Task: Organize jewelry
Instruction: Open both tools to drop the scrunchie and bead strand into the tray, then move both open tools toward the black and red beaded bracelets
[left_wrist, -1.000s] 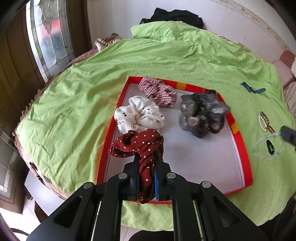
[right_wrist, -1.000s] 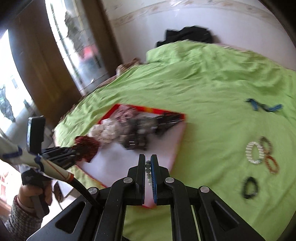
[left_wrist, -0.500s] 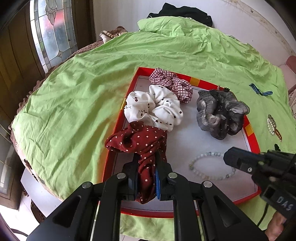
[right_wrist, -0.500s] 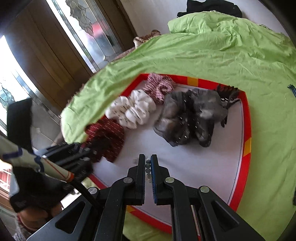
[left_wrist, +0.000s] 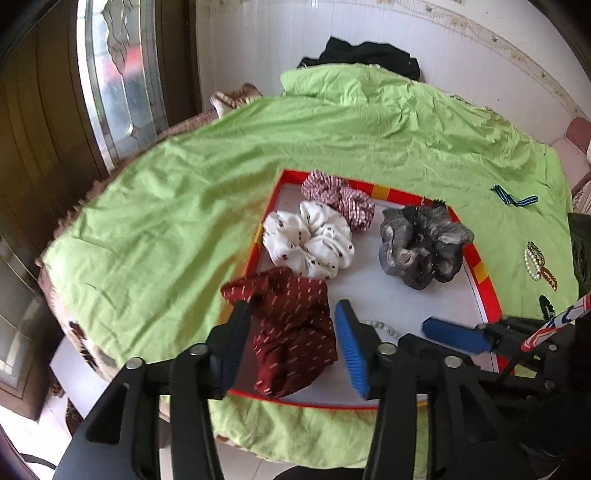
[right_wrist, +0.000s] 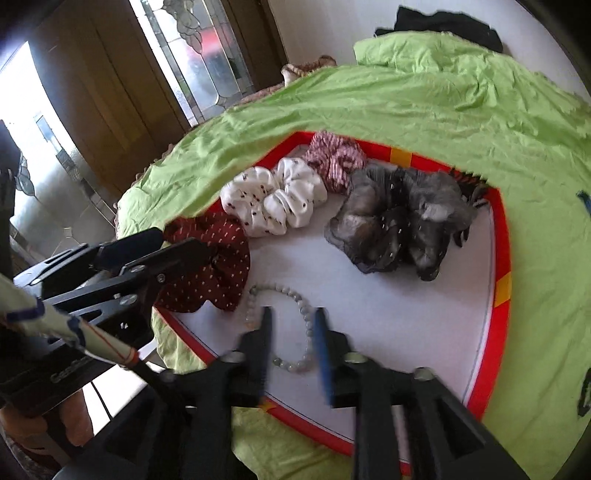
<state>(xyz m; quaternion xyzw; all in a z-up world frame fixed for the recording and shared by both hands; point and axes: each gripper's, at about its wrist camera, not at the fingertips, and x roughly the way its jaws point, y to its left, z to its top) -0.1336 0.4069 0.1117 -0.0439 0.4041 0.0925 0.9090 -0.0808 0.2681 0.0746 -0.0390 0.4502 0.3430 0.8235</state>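
Observation:
A red-rimmed white tray (left_wrist: 484, 291) (right_wrist: 500, 295) lies on the green cloth. In it are a dark red dotted scrunchie (left_wrist: 291, 328) (right_wrist: 218, 266), a white scrunchie (left_wrist: 308, 240) (right_wrist: 273, 201), a plaid scrunchie (left_wrist: 338, 197) (right_wrist: 334, 157), a grey scrunchie (left_wrist: 421, 243) (right_wrist: 399, 221) and a pale bead bracelet (right_wrist: 295, 325) (left_wrist: 384, 328). My left gripper (left_wrist: 291, 314) is open, its jaws either side of the red scrunchie. My right gripper (right_wrist: 293, 319) is open over the bracelet.
On the cloth right of the tray lie a blue striped band (left_wrist: 513, 197), pearl and brown bracelets (left_wrist: 539, 264) and a black band (right_wrist: 585, 393). Black cloth (left_wrist: 365, 55) lies at the far edge. A glass door (left_wrist: 110, 85) stands to the left.
Both grippers have opened. The left let go of the red scrunchie, which now lies in the tray. The right released the bead bracelet onto the tray.

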